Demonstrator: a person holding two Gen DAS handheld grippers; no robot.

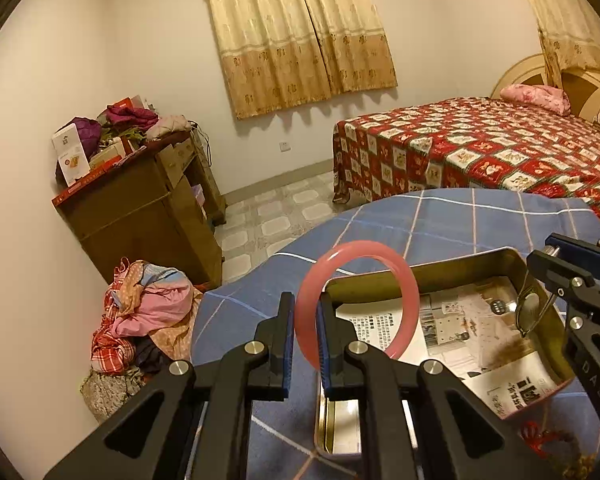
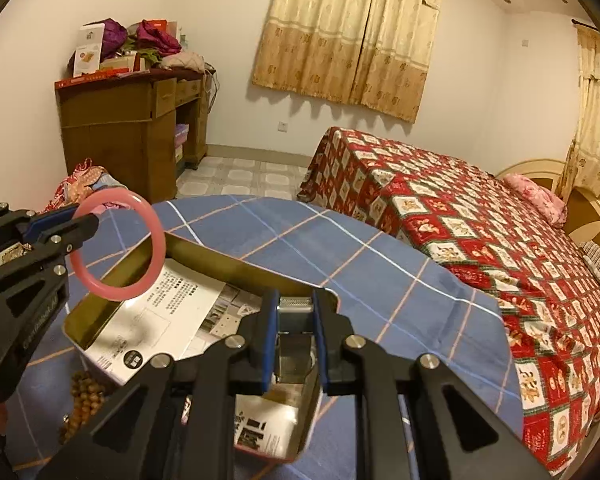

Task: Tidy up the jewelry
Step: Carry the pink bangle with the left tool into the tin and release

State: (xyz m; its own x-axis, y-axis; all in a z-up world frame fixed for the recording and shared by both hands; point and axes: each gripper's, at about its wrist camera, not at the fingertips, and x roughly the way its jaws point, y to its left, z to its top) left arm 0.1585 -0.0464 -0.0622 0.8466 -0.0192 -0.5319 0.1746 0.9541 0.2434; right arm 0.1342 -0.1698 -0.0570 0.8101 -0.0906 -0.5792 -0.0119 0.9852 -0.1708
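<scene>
A: Surface?

B: A round table [image 2: 340,248] under a blue checked cloth. An open tin [image 1: 460,268] sits on it, lined with printed paper. Wooden beads [image 2: 85,396] lie on the cloth just beside the tin.

A: Room?

B: A bedroom. A bed [image 2: 480,216] with a red patterned cover and a pink pillow stands beyond the table. Beige curtains [image 2: 348,36] hang on the far wall. A brown cabinet [image 2: 112,132] is piled with clothes and boxes on top. A heap of clothes [image 1: 148,316] lies on the tiled floor beside it.

A: Jaws?

B: The left gripper [image 1: 305,332] pinches a pink bangle [image 1: 410,304], upright, above the tin's near-left corner. The right gripper [image 2: 296,336] is closed on a small silver metal piece [image 2: 295,308] over the tin's right end; what it is I cannot tell.
</scene>
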